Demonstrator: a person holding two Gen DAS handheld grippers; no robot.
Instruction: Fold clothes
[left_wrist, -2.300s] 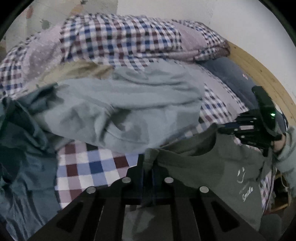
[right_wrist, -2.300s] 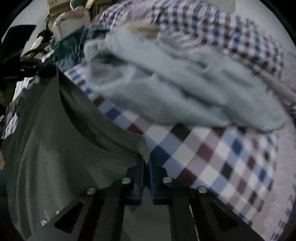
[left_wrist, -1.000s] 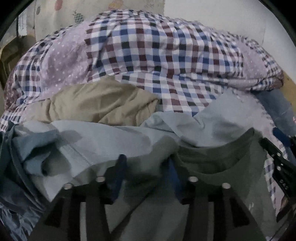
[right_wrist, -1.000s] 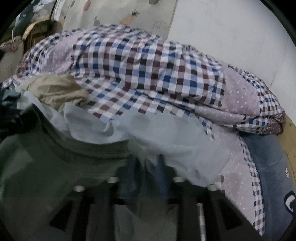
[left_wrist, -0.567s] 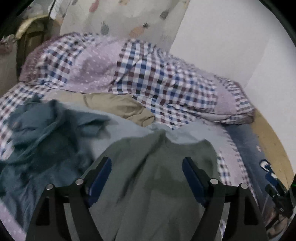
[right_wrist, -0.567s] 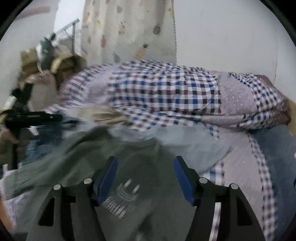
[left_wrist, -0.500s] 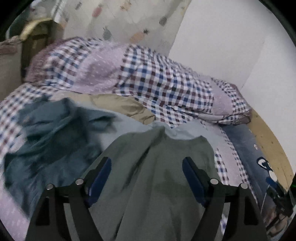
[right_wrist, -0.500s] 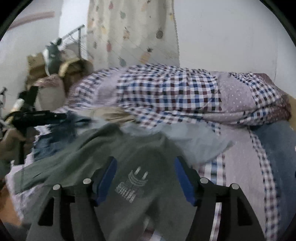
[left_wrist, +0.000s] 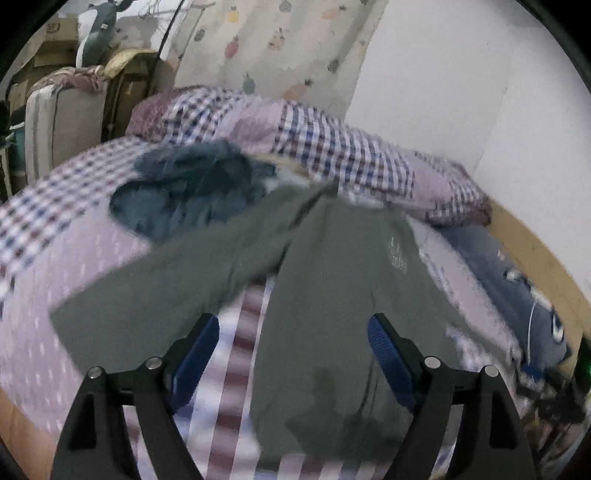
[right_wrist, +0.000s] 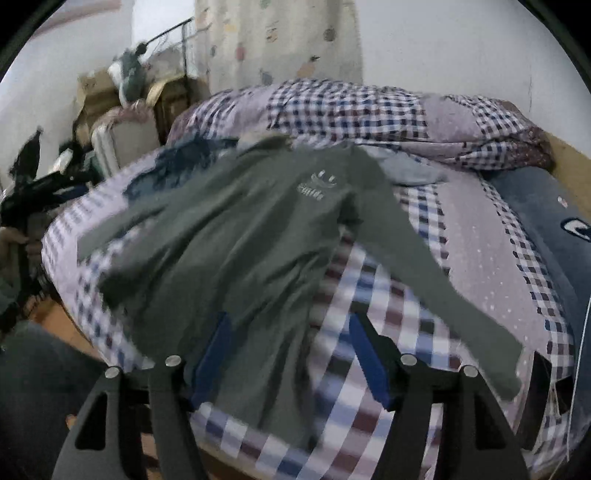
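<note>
A grey-green long-sleeved shirt (right_wrist: 236, 236) with a small white print on the chest lies spread face up on the checked bed, sleeves out to both sides. It also shows in the left wrist view (left_wrist: 332, 280). My left gripper (left_wrist: 291, 354) is open and empty above the shirt's lower part. My right gripper (right_wrist: 291, 350) is open and empty above the shirt's hem near the bed's front edge. The left gripper also shows at the far left of the right wrist view (right_wrist: 40, 184).
A dark teal garment (left_wrist: 184, 192) and a pale blue one (right_wrist: 410, 166) lie behind the shirt. A rolled checked quilt (right_wrist: 369, 110) lies along the back wall. A blue pillow (right_wrist: 546, 214) lies at the right. Boxes and cushions (left_wrist: 66, 110) stand left of the bed.
Both grippers let go of the shirt and opened. They pulled back toward the bed's front edge, and the shirt now lies spread flat with its sleeves out.
</note>
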